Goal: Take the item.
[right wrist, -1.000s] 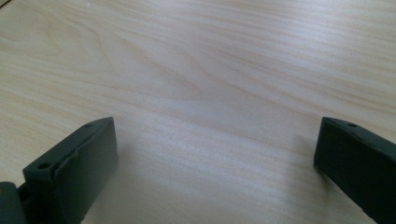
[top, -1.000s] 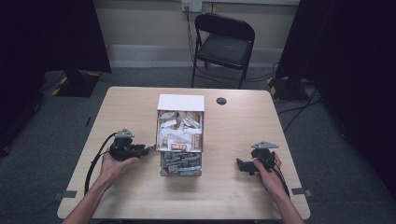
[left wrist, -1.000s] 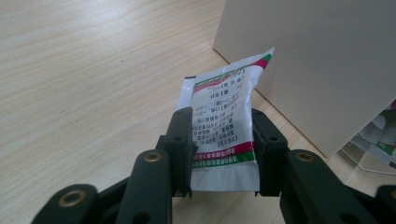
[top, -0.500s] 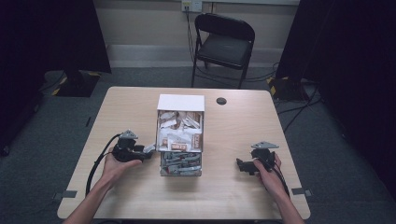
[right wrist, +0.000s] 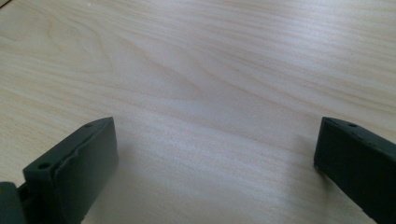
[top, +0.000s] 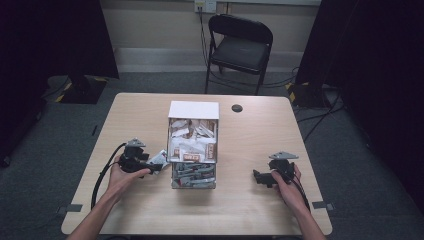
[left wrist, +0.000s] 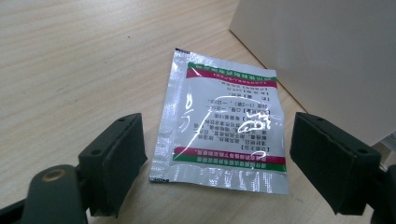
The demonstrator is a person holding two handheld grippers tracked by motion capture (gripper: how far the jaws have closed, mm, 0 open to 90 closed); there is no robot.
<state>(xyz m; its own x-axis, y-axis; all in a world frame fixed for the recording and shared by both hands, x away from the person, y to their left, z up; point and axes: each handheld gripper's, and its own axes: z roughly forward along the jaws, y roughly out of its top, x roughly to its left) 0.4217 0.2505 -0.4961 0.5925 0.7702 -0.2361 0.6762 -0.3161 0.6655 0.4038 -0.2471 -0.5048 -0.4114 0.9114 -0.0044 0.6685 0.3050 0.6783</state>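
Lying flat on the table (top: 125, 125) just left of the box (top: 193, 109), a foil sachet (left wrist: 222, 123) sits between the wide-spread jaws of the left gripper (left wrist: 231, 168) — neither pad touching it, wood showing on both sides. Jaws just been opening, going by the gap now compared with the tighter set of the earlier high views; sachet between them but not pinched, printed face up, one short edge toward the camera. Probably set down here on purpose: close enough to the box's white side wall to have come straight out of it, yet clear of the crowded compartments of sachets visible from above. In the high view, same sachet (top: 159, 159) peeking out beyond the left gripper (top: 150, 165), hand wrapped round the body, cable trailing back toward the near edge.

Parked well right of the box, near the table's right edge, the right gripper (top: 256, 177) — jaws spread wide in its own view (right wrist: 217, 163), nothing but bare woodgrain between them. Held low and idle, likely kept out of the way while the left does the sorting.

Further off: a black folding chair (top: 240, 47) beyond the far edge, and a small dark disc (top: 237, 108) on the tabletop right of the box.
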